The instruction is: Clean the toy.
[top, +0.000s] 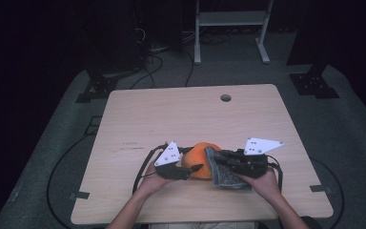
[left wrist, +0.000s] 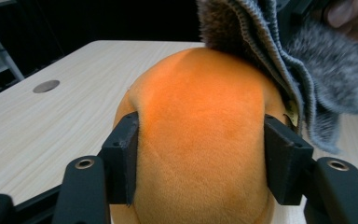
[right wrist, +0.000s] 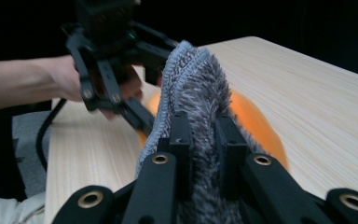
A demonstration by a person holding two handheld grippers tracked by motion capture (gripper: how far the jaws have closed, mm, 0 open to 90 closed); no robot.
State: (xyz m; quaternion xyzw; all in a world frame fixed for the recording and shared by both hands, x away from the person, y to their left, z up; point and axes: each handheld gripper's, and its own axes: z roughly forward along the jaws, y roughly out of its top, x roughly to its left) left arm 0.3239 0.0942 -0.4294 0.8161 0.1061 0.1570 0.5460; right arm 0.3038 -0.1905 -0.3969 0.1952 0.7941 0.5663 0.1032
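Note:
An orange plush ball (top: pixel 198 156) rests on the wooden table (top: pixel 171 114) near its front edge. My left gripper (top: pixel 190 168) is shut on it; in the left gripper view the orange plush ball (left wrist: pixel 200 135) is squeezed between both black jaws. A grey furry cloth (top: pixel 221 172) with a ribbed knit edge drapes against the ball's right side. My right gripper (top: pixel 219 160) is shut on that cloth; in the right gripper view the grey furry cloth (right wrist: pixel 200 93) stands pinched between its jaws, with the orange plush ball (right wrist: pixel 254 123) behind it and the left gripper (right wrist: pixel 142 121) farther off.
A round cable hole (top: pixel 226 98) sits in the table's far side. Black cables (top: pixel 143 164) trail from the grippers over the front edge. Beyond the table stand a white frame (top: pixel 231 28) and dark stands on grey floor.

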